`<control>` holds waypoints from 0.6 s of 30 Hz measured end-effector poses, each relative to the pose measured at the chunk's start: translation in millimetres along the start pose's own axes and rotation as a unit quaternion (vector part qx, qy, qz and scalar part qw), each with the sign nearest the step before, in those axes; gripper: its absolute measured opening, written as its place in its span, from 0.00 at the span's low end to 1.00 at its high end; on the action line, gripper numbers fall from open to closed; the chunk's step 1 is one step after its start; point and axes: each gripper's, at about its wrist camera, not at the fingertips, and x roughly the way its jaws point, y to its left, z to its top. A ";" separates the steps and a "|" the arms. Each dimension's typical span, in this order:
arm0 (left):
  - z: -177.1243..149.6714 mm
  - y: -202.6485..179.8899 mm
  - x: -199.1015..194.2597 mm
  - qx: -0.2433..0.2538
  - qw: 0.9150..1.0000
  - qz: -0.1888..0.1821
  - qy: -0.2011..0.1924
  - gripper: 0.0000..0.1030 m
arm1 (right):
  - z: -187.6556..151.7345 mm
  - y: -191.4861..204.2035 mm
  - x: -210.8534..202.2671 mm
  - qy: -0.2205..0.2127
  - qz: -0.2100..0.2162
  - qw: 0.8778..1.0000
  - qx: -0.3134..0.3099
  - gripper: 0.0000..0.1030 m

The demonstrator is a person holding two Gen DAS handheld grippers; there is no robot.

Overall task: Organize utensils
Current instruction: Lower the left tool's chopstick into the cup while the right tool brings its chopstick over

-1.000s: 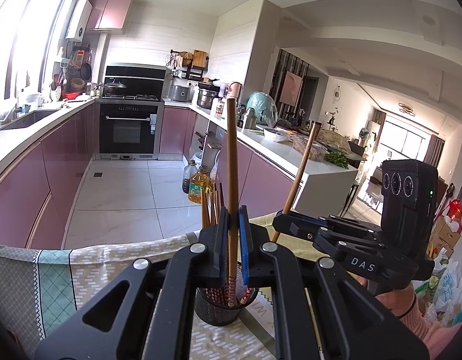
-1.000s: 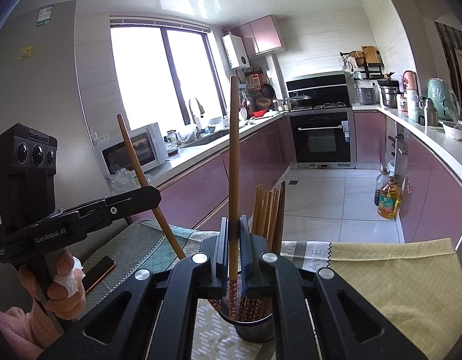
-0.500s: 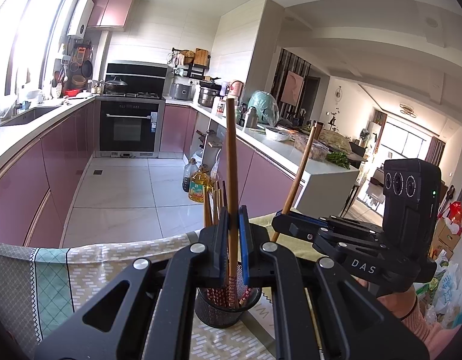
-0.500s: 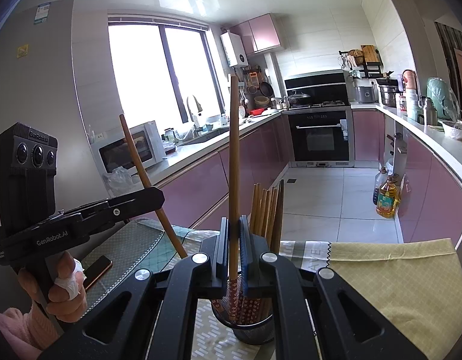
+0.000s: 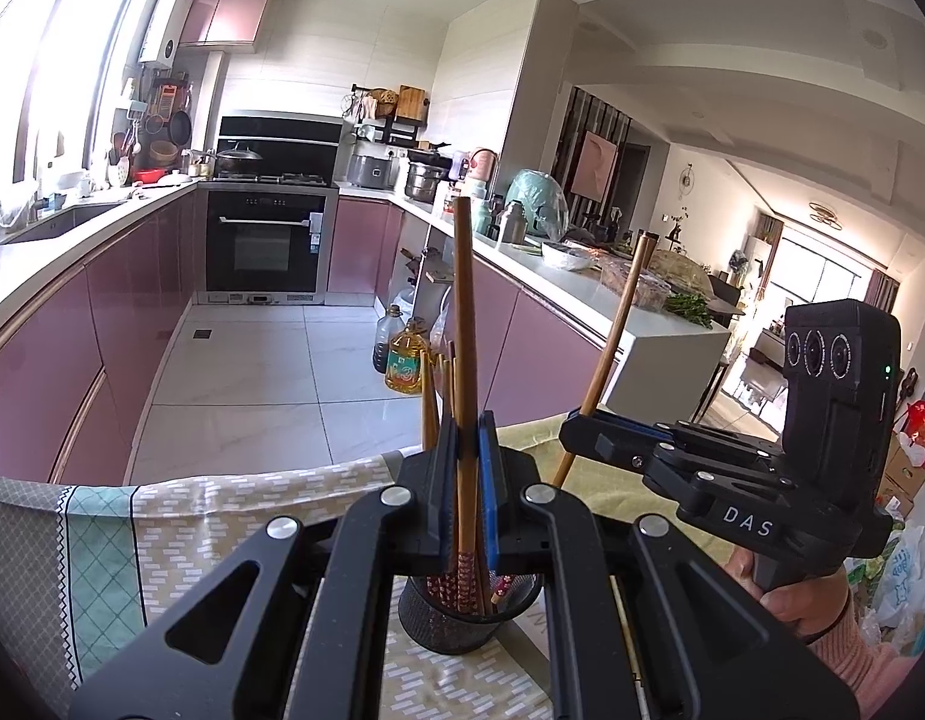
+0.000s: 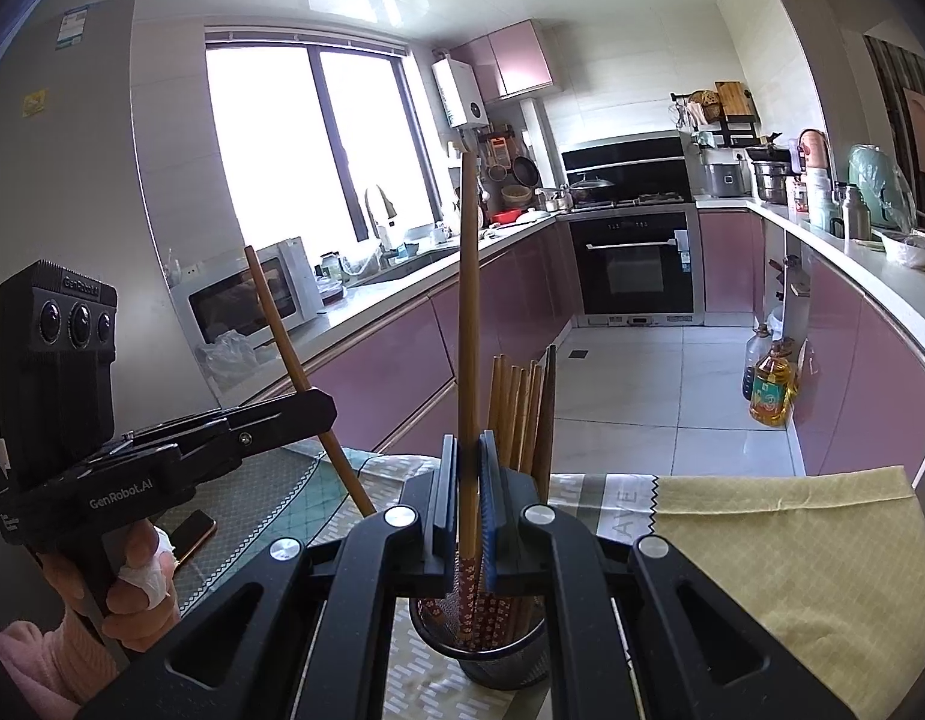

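Note:
My left gripper (image 5: 467, 450) is shut on an upright wooden chopstick (image 5: 462, 312) whose lower end reaches into a black mesh holder (image 5: 462, 624) with several chopsticks. My right gripper (image 6: 467, 468) is shut on another upright chopstick (image 6: 468, 300) above the same holder (image 6: 492, 654), which holds several chopsticks (image 6: 522, 408). Each gripper shows in the other's view: the right one (image 5: 582, 435) to the right, the left one (image 6: 324, 408) to the left, each with a tilted chopstick.
The holder stands on a table with a patterned cloth (image 5: 192, 510) and a yellow cloth (image 6: 780, 540). A phone (image 6: 192, 531) lies on the table at the left. Kitchen counters, an oven (image 5: 264, 246) and oil bottles (image 5: 405, 360) are beyond.
Both grippers have moved slightly lower and nearer the holder, so both chopstick ends sit a little deeper in it. Both grips are unchanged.

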 end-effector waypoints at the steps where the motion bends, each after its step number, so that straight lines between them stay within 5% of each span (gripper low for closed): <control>1: -0.4 0.7 1.0 0.000 1.000 0.000 0.001 0.07 | -0.2 -0.8 1.1 0.001 0.000 1.000 0.001 0.06; 18: -5.8 7.5 18.0 0.000 1.000 0.003 0.024 0.07 | -7.4 -6.9 9.6 0.013 -0.005 1.000 0.008 0.06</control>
